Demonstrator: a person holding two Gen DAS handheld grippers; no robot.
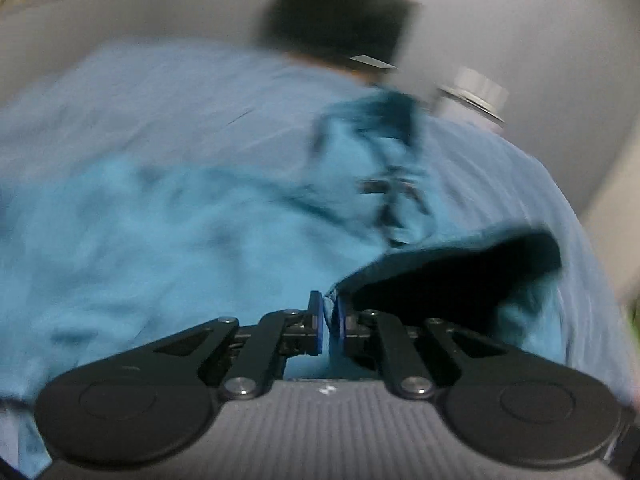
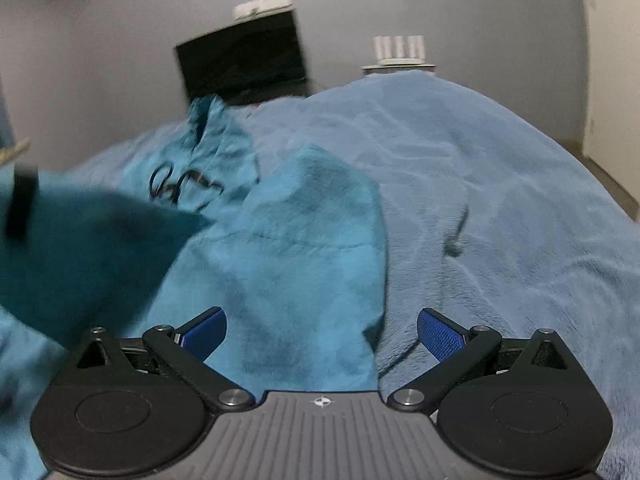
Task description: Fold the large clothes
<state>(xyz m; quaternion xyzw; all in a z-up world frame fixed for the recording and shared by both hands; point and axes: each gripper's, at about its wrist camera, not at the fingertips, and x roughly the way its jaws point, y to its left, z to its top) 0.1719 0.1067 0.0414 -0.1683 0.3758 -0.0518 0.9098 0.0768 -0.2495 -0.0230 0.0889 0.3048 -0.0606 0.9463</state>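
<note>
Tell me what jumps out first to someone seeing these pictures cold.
A bright teal garment lies rumpled across a paler blue blanket that fills both views. The left tool is pinched shut on an edge of it, while the right tool hangs wide open over the garment's near edge.

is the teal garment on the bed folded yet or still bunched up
Bunched: the teal garment lies crumpled on the blue blanket, one edge pinched in the left gripper.

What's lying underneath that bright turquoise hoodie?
The turquoise fleece hoodie lies on a paler blue plush blanket, which spreads out beyond it. What the blanket itself covers is hidden, as is any part of the blanket beneath the hoodie.
</note>
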